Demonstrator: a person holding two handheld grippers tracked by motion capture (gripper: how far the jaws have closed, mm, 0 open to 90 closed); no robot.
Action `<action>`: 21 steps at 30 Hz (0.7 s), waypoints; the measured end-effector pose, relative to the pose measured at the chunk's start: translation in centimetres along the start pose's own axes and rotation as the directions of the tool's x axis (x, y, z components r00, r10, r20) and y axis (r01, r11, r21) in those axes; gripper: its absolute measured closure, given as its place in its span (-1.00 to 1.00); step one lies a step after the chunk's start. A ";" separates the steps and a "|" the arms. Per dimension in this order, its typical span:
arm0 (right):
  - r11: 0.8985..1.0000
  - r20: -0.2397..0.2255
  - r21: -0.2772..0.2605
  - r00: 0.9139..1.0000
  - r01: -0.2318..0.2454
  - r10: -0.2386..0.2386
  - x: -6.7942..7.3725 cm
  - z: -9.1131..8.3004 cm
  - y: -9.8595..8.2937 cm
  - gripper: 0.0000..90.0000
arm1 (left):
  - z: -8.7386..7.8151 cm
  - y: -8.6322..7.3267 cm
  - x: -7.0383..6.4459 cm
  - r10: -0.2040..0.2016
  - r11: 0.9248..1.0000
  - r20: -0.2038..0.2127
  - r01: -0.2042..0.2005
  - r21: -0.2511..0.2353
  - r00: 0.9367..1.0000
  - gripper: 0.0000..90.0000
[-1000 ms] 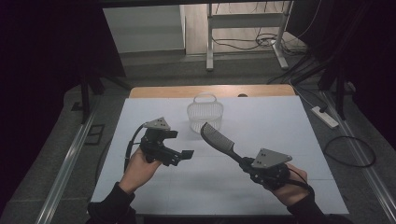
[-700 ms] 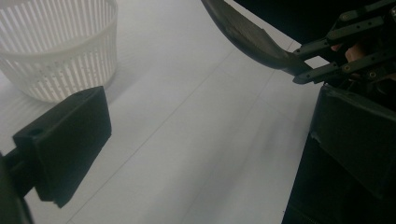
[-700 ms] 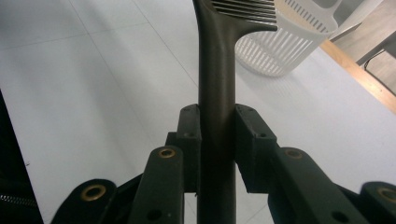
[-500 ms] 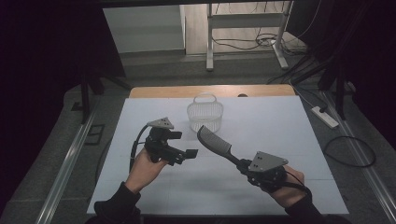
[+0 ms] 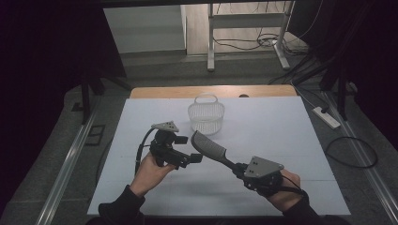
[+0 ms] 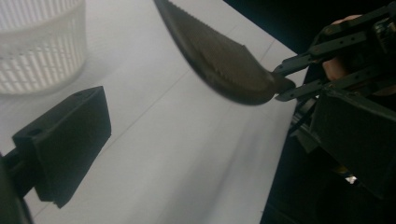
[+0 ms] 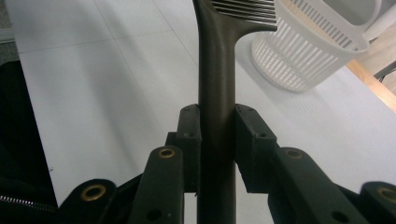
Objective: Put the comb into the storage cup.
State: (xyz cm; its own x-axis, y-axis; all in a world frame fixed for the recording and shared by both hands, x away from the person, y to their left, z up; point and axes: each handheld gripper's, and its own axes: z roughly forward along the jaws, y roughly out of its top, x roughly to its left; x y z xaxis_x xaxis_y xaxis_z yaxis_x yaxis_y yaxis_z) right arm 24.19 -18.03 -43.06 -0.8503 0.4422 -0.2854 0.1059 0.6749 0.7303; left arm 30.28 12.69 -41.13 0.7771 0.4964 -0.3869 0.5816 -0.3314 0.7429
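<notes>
A person sits at a white table [image 5: 291, 140] and holds a tool in each hand.

The right gripper [image 5: 240, 169] is at about 5 o'clock on the table. Its two black jaws are squeezed tight on the handle of a dark comb [image 5: 211, 149]. In the right gripper view the handle of the comb [image 7: 215, 93] goes straight up between the jaws, and the teeth are at the top, toward 12 o'clock. From above, the comb points up and away from the right gripper, toward 10 o'clock. Its toothed end is in the air near the middle of the table.

The left gripper [image 5: 195, 158] is at about 7 o'clock on the table, held in the left hand [image 5: 150, 169]. Its jaws are apart and nothing is between them. In the left gripper view one black jaw is low at 8 o'clock, and the comb [image 6: 219, 60] hangs above the table, well apart from it. From above, the tip of the left gripper is just beside the comb, but it is not touching it.

A white basket [image 5: 206, 116] with slits in its sides and a loop handle stands on the table at 12 o'clock, past the comb. It stands upright.
</notes>
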 end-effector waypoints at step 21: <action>0.999 0.004 -0.013 0.999 0.049 -0.049 0.8 0.2 0.3 0.61 | 0.4 0.2 -0.3 -0.067 0.997 0.147 0.061 0.046 0.987 -0.04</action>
State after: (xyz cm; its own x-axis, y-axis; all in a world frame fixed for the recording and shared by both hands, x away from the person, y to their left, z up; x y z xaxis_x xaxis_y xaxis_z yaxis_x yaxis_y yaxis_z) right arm 23.64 -17.30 -43.19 -0.8525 0.4110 -0.3228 0.0575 0.6877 0.7237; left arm 30.22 12.17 -41.03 0.7634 0.3944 -0.5116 0.6381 -0.3368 0.6924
